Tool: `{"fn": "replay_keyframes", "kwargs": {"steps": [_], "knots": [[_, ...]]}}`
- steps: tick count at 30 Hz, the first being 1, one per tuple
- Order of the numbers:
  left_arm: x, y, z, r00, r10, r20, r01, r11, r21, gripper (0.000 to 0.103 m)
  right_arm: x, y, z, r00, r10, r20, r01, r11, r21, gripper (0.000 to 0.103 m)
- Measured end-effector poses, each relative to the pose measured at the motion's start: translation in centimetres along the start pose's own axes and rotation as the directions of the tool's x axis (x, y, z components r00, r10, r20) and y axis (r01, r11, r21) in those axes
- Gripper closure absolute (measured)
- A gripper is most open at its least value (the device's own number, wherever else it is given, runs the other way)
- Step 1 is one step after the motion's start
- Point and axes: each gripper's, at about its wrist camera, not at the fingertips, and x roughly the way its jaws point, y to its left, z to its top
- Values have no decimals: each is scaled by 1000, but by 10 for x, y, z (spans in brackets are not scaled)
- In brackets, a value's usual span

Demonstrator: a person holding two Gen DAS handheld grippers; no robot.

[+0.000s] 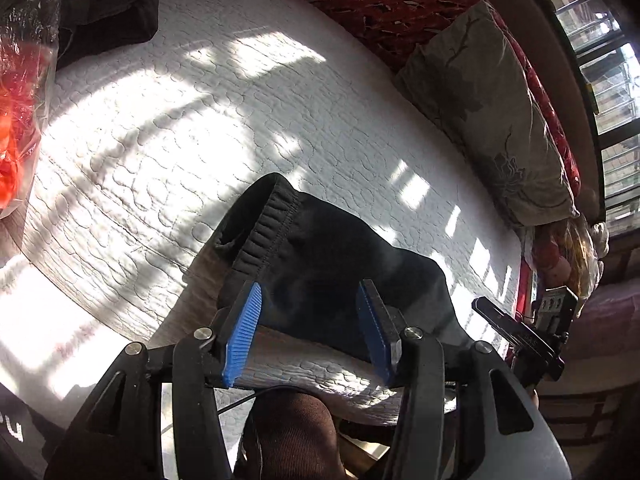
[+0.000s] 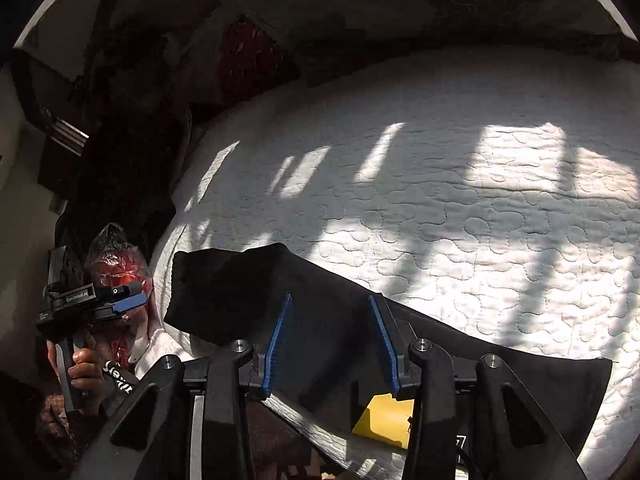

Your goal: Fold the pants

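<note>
Black pants (image 1: 328, 256) lie along the near edge of a white quilted mattress (image 1: 200, 128), the elastic waistband toward the far left in the left wrist view. My left gripper (image 1: 310, 294) is open, its blue pads on either side of the fabric just above it. In the right wrist view the pants (image 2: 248, 292) stretch from left to the right edge. My right gripper (image 2: 330, 300) is open over them, holding nothing. The left gripper also shows in the right wrist view (image 2: 120, 300), held in a hand at the left.
A beige pillow (image 1: 492, 112) and a red patterned blanket (image 1: 392, 4) lie at the far side of the bed. A clear plastic bag with red contents (image 1: 20, 92) sits at the left edge. A window with bars (image 1: 600, 60) is at the right. A yellow object (image 2: 384, 420) shows below the bed edge.
</note>
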Motion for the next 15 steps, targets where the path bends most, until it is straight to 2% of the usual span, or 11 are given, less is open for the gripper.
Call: {"fn": "replay_keyframes", "kwargs": {"steps": [4,8,10,13,15], "knots": [[24,11,32,999,37,-25,-36,999,16,45,51,13,23,998,3,-70,-5,1000,-15,61],[70,7,60,990,72,-121,-66,997,50,45,83,22,37,995,6,-102,-8,1000,-18,61],[84,5,67,986,88,-145,-80,995,61,45,91,24,40,993,14,-116,-16,1000,-17,61],[94,1,67,984,30,-178,-18,998,68,45,98,23,46,992,25,-127,-26,1000,-9,59],[97,-3,64,982,7,-187,10,996,87,45,104,21,49,987,54,-152,-54,999,5,52]]}}
